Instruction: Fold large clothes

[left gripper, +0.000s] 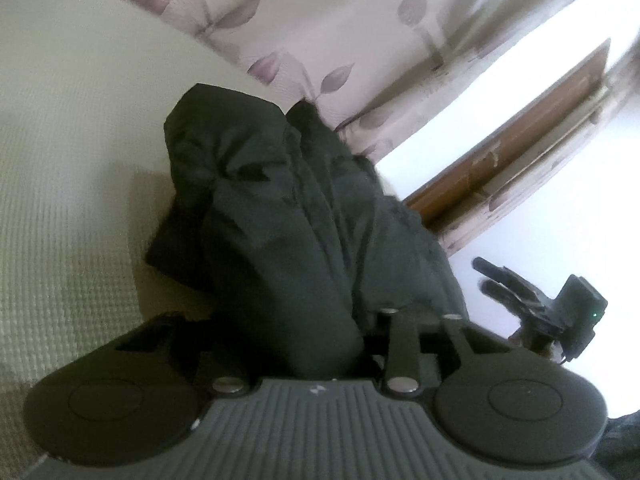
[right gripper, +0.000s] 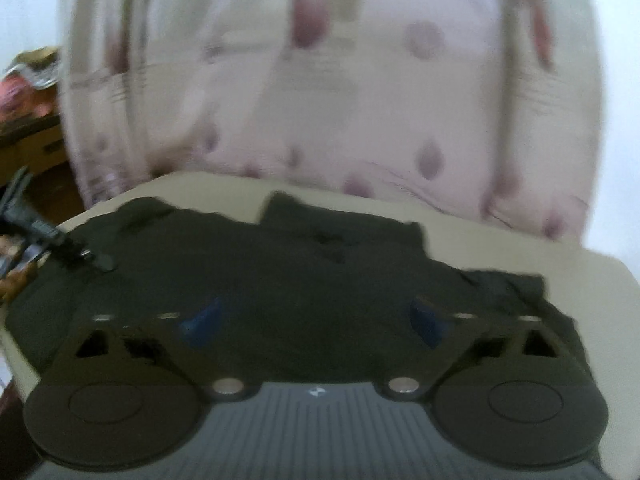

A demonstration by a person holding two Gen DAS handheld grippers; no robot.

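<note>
Dark garment lies spread over the pale bed cover, with a patterned curtain behind. At its left edge the left gripper pinches a bunched fold of the cloth, which fills its own camera view. Further right, the right gripper hovers over the fabric, blue-padded fingers spread wide, gripping nothing.

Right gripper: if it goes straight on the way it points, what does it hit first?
Probably the dark garment on the bed. The right gripper is open with the cloth directly ahead, though blur leaves depth unclear. The leaf-print curtain is beyond.
</note>
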